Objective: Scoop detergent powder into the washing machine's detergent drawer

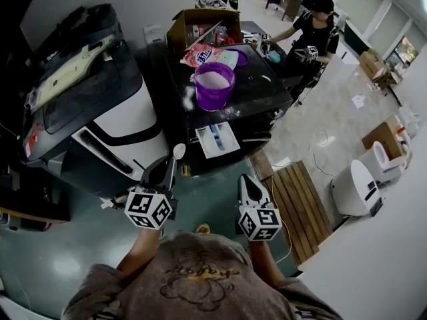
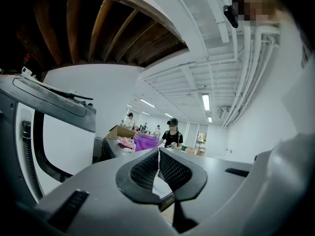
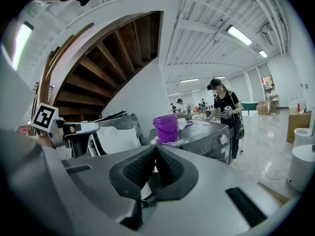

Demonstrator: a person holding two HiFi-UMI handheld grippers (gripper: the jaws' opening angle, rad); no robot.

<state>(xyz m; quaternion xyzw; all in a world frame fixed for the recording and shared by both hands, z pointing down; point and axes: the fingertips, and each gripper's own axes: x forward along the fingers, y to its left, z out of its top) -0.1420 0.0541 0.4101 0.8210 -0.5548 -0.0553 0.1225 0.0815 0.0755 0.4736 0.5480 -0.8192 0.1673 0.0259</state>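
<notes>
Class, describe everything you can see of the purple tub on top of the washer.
The purple tub is round, slightly tapered, looks like translucent plastic, and stands upright and open on the dark washer top. It holds white powder. Spilt powder lies on the top around its base, mostly at its left in the head view. A pink bag lies just behind it; whether they touch cannot be told.
</notes>
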